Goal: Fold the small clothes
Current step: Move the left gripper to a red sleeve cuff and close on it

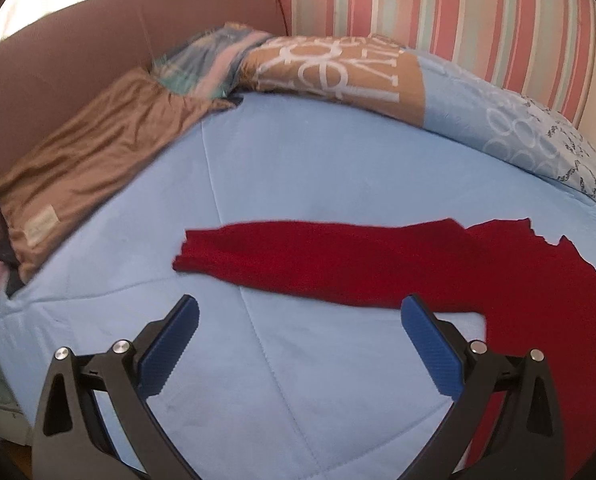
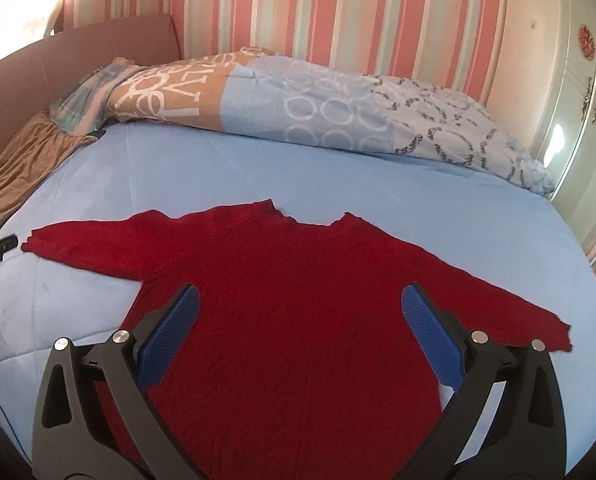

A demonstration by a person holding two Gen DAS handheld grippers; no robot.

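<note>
**Sweater spread flat, no fold made yet**

Both grippers hang wide and empty: the right gripper [image 2: 300, 300] over the red sweater [image 2: 290, 280], the left gripper [image 1: 300, 312] near its left sleeve [image 1: 298, 256]. Sweater lies flat on the bed [image 2: 338, 176], sleeves out. All folding remains.

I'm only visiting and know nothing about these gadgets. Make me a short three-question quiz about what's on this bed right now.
1. True or false: the red sweater lies spread flat with both sleeves stretched out.
2. Which gripper hangs over the sweater's body: (a) the left gripper or (b) the right gripper?
3. Fill in: the sweater lies on a light ____ bedspread.

Key: 1 true. 2 b; the left one hangs by the sleeve, over bare bedspread. 3 blue. Both grippers are open and hold nothing.
</note>
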